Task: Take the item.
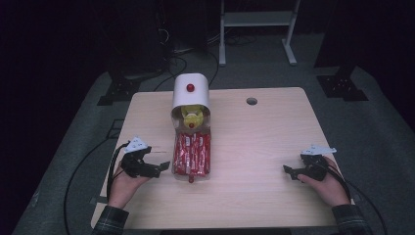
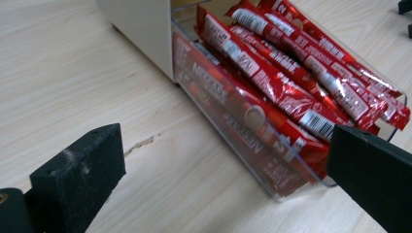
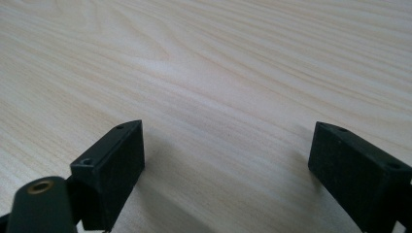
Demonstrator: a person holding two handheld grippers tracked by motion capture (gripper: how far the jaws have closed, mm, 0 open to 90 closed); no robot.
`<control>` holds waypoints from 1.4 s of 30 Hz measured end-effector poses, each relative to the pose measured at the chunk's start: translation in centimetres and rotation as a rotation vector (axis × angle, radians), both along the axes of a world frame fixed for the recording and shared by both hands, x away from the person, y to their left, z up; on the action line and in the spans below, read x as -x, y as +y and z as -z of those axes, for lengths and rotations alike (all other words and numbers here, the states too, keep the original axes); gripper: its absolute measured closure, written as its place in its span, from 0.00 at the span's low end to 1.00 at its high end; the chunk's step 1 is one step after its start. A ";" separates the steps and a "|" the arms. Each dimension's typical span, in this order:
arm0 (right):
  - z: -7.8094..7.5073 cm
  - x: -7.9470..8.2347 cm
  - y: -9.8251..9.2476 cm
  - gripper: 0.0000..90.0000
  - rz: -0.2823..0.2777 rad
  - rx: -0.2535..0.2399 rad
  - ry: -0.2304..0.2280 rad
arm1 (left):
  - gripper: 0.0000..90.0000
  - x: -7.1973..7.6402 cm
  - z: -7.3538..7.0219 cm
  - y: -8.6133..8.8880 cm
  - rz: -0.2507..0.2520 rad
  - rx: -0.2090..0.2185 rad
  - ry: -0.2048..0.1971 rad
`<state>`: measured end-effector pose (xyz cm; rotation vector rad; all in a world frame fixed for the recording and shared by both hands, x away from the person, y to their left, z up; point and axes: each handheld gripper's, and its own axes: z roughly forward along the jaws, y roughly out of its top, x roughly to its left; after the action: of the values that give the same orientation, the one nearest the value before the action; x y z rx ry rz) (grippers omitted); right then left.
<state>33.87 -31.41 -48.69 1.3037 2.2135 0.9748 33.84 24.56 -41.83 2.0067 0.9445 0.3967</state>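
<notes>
Your left gripper (image 2: 223, 170) has its two black jaws spread wide apart, gripping nothing; between them, in the left gripper view, you look onto bare wood and the near corner of the clear plastic drawer (image 2: 272, 179). The right-hand jaw in that view stands just beside the drawer's front corner; whether it touches the plastic cannot be told. The drawer is pulled out of the white dispenser (image 2: 141, 29) and is packed with red Nescafé stick sachets (image 2: 272, 82) lying lengthwise, some printed with a barcode.

In the high view, your left gripper (image 1: 164, 166) rests low at the left side of the drawer (image 1: 192, 177), jaws pointing toward it, with your hand (image 1: 125, 188) behind. The sachets (image 1: 192, 154) fill the drawer from the dispenser's mouth toward your side. The dispenser (image 1: 191, 98) stands at the far middle of the wooden table (image 1: 254, 142), with a red knob (image 1: 190, 88) on top and a yellow item (image 1: 192, 116) in its opening.

Your right gripper (image 3: 228, 170) likewise has its jaws wide apart and empty, over plain tabletop. In the high view it (image 1: 289, 171) lies near the table's right edge, well apart from the drawer, pointing inward.
</notes>
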 end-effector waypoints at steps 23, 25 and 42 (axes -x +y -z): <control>0.0 0.0 0.0 0.13 -0.001 0.001 -0.001 | 0.09 -0.6 -0.8 -2.5 0.057 0.023 -0.038; 0.0 0.0 0.0 0.13 -0.001 0.001 -0.001 | 0.10 -0.7 -0.8 -2.7 0.056 0.026 -0.039; 0.0 0.0 0.0 0.13 -0.001 0.000 -0.001 | 0.21 -1.8 -1.0 -4.6 0.088 0.020 -0.040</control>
<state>33.88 -31.42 -48.69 1.3025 2.2135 0.9749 35.60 19.95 -40.79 2.0068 0.8288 0.3762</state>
